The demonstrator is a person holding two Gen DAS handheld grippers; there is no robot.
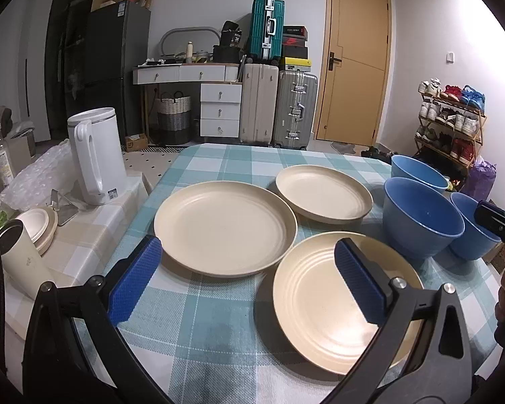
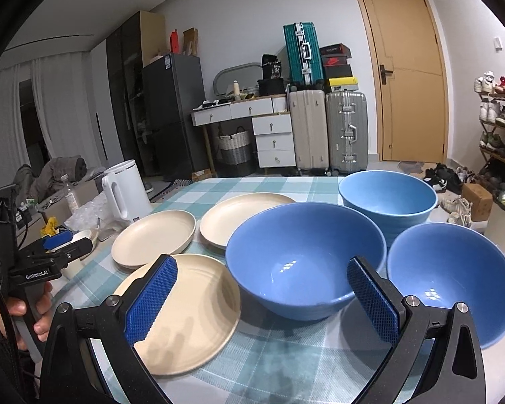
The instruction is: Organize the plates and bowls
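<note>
We judge nothing stacked yet: three cream plates (image 1: 225, 227) lie apart mid-bench, three blue bowls (image 2: 304, 257) sit separately toward the right edge, and our left gripper (image 1: 249, 279) and right gripper (image 2: 262, 298) both hover wide open, empty.

Bowls (image 2: 305, 259) crowd the right (touching); bare tablecloth (image 1: 198, 330) near plates (image 1: 225, 227).
</note>
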